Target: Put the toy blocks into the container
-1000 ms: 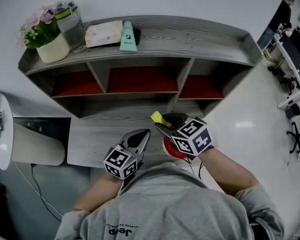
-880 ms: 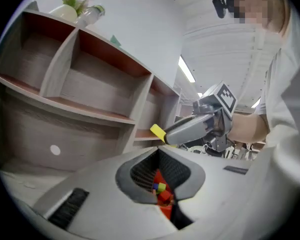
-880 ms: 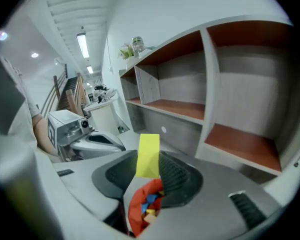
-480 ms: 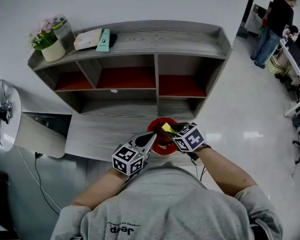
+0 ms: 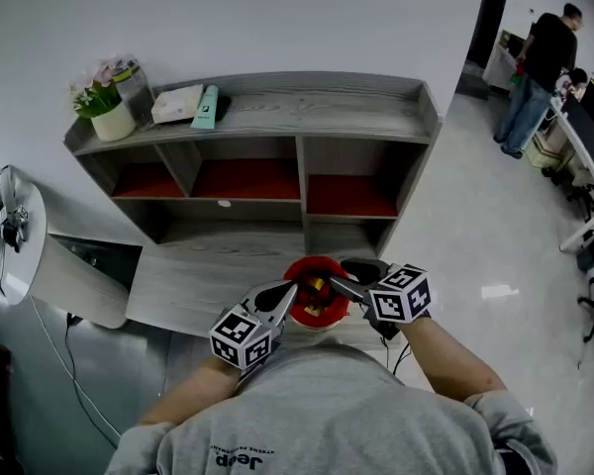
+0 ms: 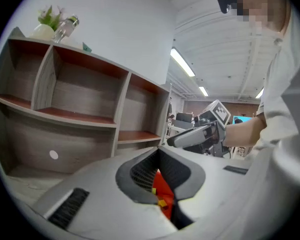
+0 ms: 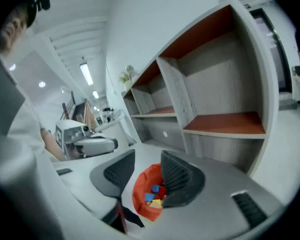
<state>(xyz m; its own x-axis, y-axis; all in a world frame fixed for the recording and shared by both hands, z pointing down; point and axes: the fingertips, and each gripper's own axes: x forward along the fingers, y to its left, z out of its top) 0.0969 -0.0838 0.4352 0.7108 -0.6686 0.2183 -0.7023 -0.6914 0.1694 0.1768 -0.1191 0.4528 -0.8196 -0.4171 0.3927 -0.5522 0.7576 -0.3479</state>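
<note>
A red container [image 5: 307, 267] stands on the grey desk [image 5: 193, 275] near its front edge. It holds several small blocks [image 7: 152, 198], blue, yellow and red. A yellow block [image 5: 318, 286] lies inside it, under the right gripper's tips. My right gripper [image 5: 334, 286] hangs over the container's right side; its jaws are opening and nothing is between them [image 7: 146, 176]. My left gripper [image 5: 285, 292] rests at the container's left rim with its jaws shut and empty [image 6: 158, 156]. Through its jaw base I see the red container [image 6: 162, 186].
A grey shelf unit [image 5: 277, 117] with red-floored compartments rises behind the desk. A flowerpot [image 5: 109, 119], a flat packet [image 5: 178, 103] and a green tube [image 5: 208, 107] sit on top. A white rounded object [image 5: 15, 250] stands at left. People [image 5: 544, 57] stand far right.
The right gripper brought the yellow block from above the desk to over the red container and let it go. The left gripper stayed beside the container.
</note>
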